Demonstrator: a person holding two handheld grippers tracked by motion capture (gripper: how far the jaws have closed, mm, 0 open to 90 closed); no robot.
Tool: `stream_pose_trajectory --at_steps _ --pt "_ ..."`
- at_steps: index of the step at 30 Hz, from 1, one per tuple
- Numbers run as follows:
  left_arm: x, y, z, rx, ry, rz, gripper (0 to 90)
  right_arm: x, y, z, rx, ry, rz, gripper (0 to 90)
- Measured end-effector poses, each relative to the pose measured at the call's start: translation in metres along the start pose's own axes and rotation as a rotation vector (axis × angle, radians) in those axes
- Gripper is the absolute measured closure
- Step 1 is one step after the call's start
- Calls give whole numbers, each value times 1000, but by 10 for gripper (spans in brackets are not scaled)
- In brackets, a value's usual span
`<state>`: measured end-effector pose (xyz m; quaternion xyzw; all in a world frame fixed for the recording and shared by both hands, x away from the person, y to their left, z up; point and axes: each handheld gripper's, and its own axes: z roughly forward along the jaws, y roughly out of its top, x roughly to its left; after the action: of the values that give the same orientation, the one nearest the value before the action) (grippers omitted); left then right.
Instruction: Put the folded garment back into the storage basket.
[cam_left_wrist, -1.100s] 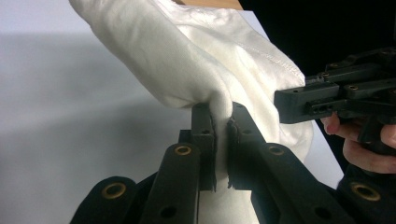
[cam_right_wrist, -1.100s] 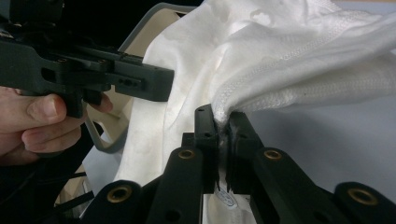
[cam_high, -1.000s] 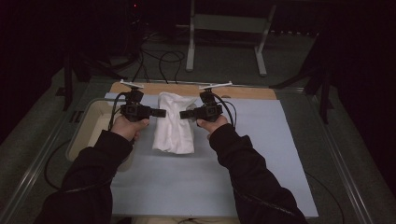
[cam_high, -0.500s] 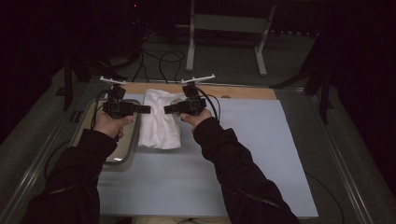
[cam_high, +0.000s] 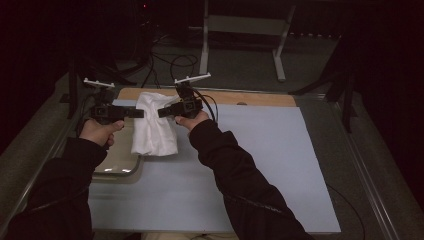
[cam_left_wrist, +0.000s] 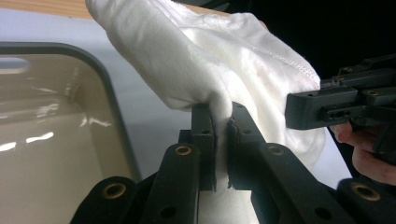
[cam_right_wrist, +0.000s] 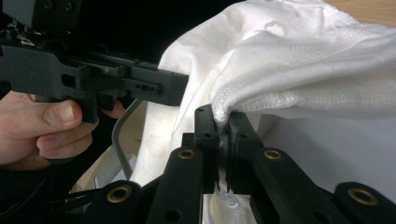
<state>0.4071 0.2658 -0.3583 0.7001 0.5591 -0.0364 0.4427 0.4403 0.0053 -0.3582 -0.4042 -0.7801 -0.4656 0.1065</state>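
White cloth (cam_high: 153, 125) pinched by both grippers; no legible writing.

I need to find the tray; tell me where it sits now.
In the high view the tray lies at the table's left edge, below the left tongs, with the hanging white cloth over its right rim.

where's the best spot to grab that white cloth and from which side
Probably at its top edge, one corner from each side. The white cloth hangs limp, so two level pinches from opposite sides keep it spread. That is how it is held now: the left tool and right tool each clamp a bunched fold of the upper hem, the rest draping onto the blue mat beside the tray.
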Motion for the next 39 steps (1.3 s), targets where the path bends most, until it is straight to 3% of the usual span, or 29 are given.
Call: stream_pose_trajectory --at_steps 21,31,39 --pt "29 3 -54 -31 53 -27 844 40 25 40 10 38 -40 852" --pt "44 4 -64 -18 88 -37 844 50 30 62 20 33 -46 852" --pt "66 -1 -66 6 121 -58 843 51 27 84 28 38 -15 852"
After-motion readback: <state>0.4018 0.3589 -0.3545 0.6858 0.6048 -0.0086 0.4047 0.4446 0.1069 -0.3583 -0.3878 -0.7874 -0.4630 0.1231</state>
